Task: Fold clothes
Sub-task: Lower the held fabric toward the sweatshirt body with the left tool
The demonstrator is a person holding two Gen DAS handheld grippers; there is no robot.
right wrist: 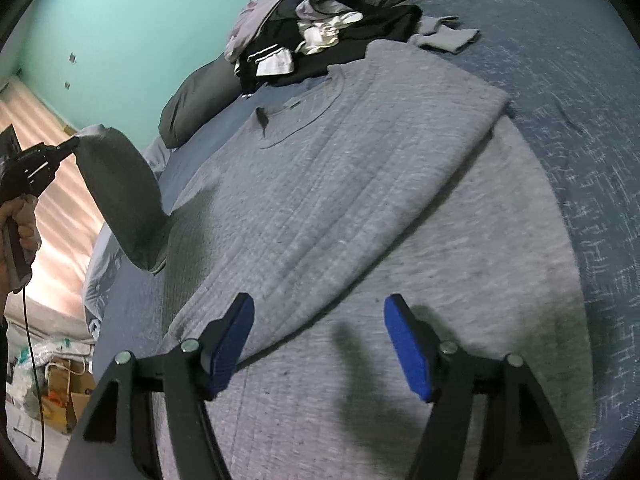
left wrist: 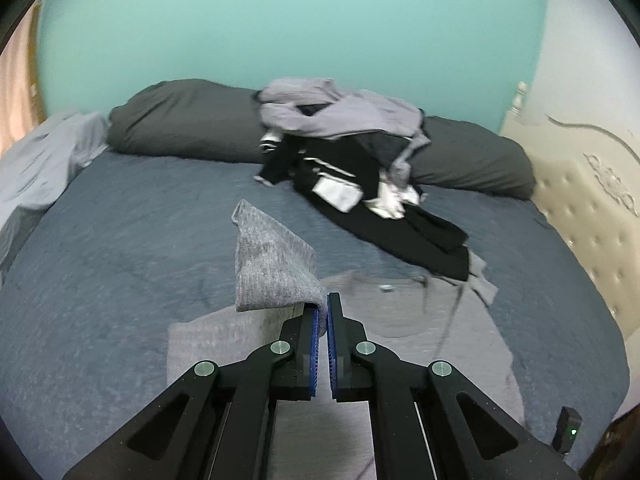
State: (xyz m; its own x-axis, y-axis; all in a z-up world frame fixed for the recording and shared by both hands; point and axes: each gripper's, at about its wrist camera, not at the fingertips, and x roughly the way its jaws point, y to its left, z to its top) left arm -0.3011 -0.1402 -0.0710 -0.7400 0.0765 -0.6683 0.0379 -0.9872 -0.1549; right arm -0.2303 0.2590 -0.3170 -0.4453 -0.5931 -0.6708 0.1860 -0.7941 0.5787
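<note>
left wrist view looks level across the bed point(left wrist: 120, 240) toward the teal wall point(left wrist: 280, 20); right wrist view hovers close over the grey sweatshirt point(right wrist: 340, 184), which both views share.

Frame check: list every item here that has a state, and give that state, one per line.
left claw: shut on the sleeve
sleeve: lifted off the bed
grey shirt: spread flat, one side folded in
right claw: open, empty, above the shirt
clothes pile: unfolded, heaped against the pillows
</note>
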